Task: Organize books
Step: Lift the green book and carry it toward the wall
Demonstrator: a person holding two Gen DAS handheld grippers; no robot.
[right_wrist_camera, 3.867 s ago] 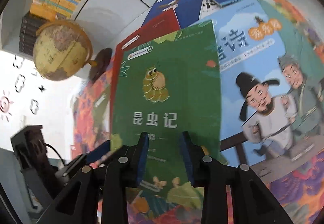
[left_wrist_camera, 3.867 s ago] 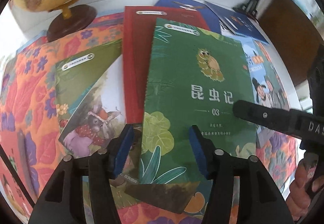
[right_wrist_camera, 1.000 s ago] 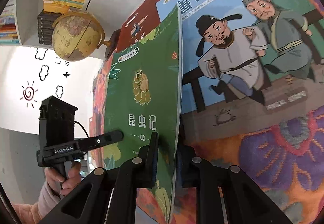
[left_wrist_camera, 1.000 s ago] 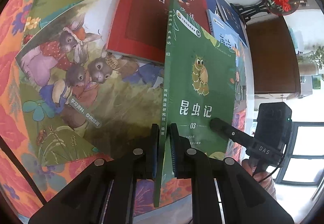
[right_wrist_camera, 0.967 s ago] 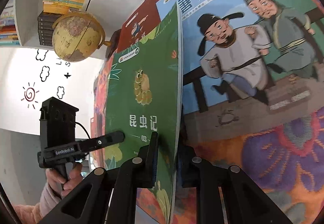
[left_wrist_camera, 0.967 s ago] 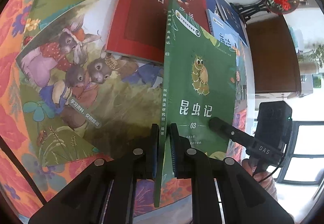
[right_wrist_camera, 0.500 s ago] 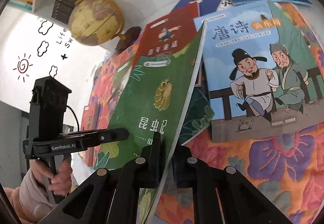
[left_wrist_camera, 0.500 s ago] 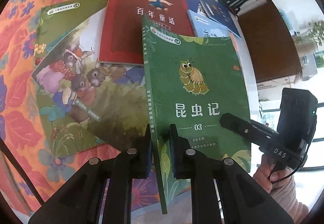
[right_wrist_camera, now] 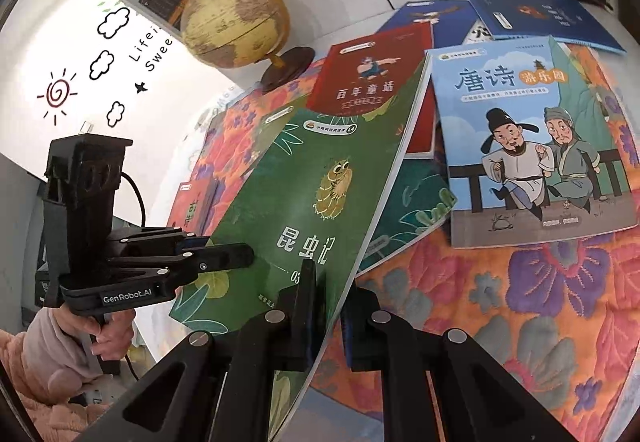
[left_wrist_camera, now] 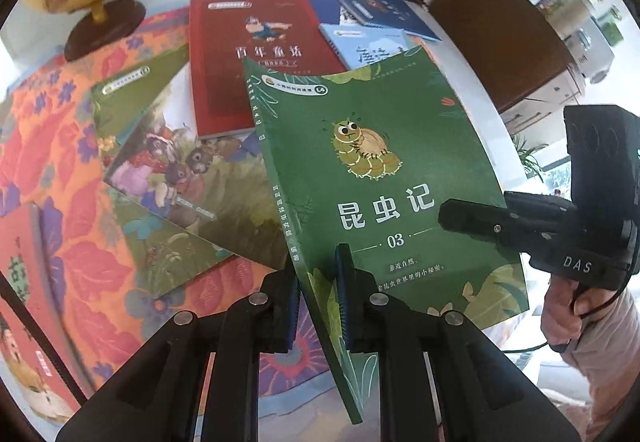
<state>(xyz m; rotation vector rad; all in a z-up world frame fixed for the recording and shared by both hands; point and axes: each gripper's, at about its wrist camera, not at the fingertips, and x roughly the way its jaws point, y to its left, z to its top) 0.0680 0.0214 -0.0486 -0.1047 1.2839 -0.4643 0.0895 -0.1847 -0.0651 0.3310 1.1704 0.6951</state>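
Green insect book (left_wrist_camera: 372, 170) is clamped at its lower edge by both of your grippers and sits lifted and tilted above the flowered cloth (left_wrist_camera: 60, 146). Your left gripper (left_wrist_camera: 318, 306) is clenched on the corner by the spine, 1 pad on the front cover and 1 behind it. Your right gripper (right_wrist_camera: 330, 312) is clenched on the opposite lower corner, by the open page edge, in the same manner. Beneath the lifted book lie the rabbit book (left_wrist_camera: 172, 170), the red book (left_wrist_camera: 248, 62) and another green-patterned book (right_wrist_camera: 416, 202). The light blue poetry book (right_wrist_camera: 532, 146) lies flat on the cloth to its right, apart from it. 2 dark blue books (right_wrist_camera: 540, 18) lie farther back. A globe (right_wrist_camera: 232, 22) stands at the rear left beside the cloth.
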